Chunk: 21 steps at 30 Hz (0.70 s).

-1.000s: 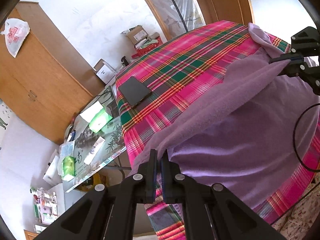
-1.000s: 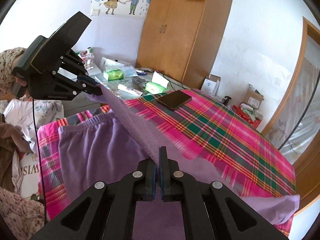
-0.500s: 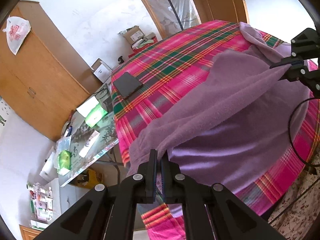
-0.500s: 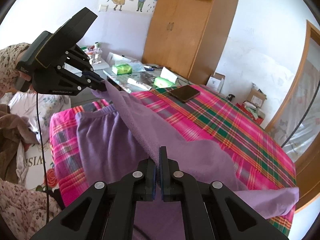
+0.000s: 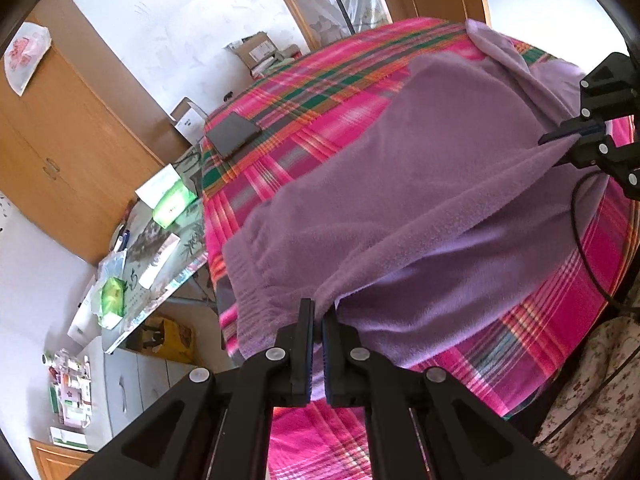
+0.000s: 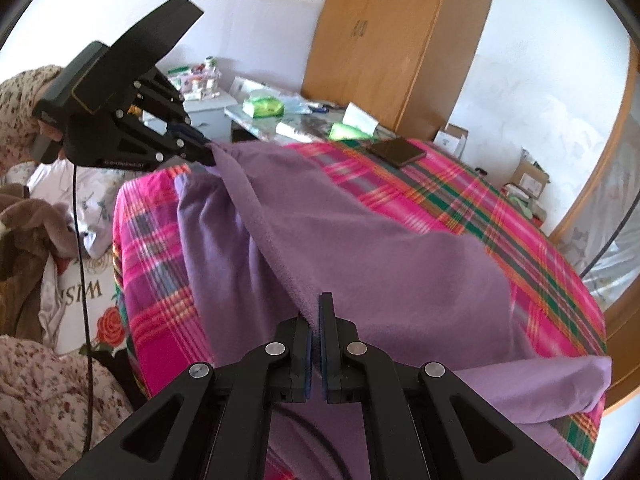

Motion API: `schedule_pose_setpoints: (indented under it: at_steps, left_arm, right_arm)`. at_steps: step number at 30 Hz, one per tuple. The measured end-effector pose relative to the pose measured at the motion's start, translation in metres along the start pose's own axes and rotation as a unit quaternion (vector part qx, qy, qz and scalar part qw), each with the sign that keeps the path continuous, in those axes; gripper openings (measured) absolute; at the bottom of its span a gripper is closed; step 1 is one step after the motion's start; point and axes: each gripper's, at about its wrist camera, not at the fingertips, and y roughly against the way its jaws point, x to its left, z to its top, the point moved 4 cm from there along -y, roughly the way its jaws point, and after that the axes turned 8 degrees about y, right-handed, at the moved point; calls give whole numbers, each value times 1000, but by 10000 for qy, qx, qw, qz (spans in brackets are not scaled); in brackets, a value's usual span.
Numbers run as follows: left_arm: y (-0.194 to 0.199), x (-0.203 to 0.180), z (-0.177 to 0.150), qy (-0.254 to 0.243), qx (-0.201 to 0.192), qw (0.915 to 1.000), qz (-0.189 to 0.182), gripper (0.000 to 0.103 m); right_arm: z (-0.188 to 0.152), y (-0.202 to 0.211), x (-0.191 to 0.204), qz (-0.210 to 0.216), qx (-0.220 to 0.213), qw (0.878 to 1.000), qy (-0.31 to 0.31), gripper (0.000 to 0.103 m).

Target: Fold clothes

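Note:
A purple fleece garment [image 5: 420, 152] with an elastic waistband lies on the table under a pink plaid cloth [image 5: 320, 92]. Its upper layer is lifted into a fold stretched between both grippers. My left gripper [image 5: 318, 312] is shut on the fold's edge near the waistband. In the left wrist view, my right gripper [image 5: 560, 138] pinches the same edge at the far right. In the right wrist view, the right gripper [image 6: 318, 316] is shut on the garment [image 6: 380, 248], and the left gripper [image 6: 210, 158] holds the taut edge at upper left, over the plaid cloth [image 6: 500, 208].
A black phone [image 5: 234, 134] [image 6: 398, 150] lies on the table's far corner. Beyond it stand a glass side table with green packs [image 5: 172, 200] and a wooden wardrobe [image 6: 384, 40]. A heap of clothes [image 6: 24, 232] lies left; a black cable [image 5: 584, 240] hangs over the garment.
Both grippers have sunk and moved forward with the purple fold. The lifted layer now lies lower and covers more of the layer below.

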Motion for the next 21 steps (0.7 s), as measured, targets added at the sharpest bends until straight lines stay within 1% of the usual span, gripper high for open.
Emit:
schedule_pose_setpoints:
  at_steps: [2,11,15,17,21]
  left_arm:
    - [-5,-4,-5,-77,61,9999,19,4]
    - [-13,-9,-16,-106,180,9998,-80,4]
    - [-16,-9,-20,-51,235,9996,-126,5]
    - [-15,-9,-22,-2,259,9995,-153,6]
    - [-10,-8,-27,77,227,9996,-175,10]
  right_arm:
    - [-4,-4,4,54,84,9999,33,3]
    - [-18,-17,16,208,379,9989,158,3]
    - [-21,-22,16,313,466,9984,91,3]
    - [-23,-24,17,382,521,9979,53,6]
    - [-25,-23,12,541,545,9969,-194,7]
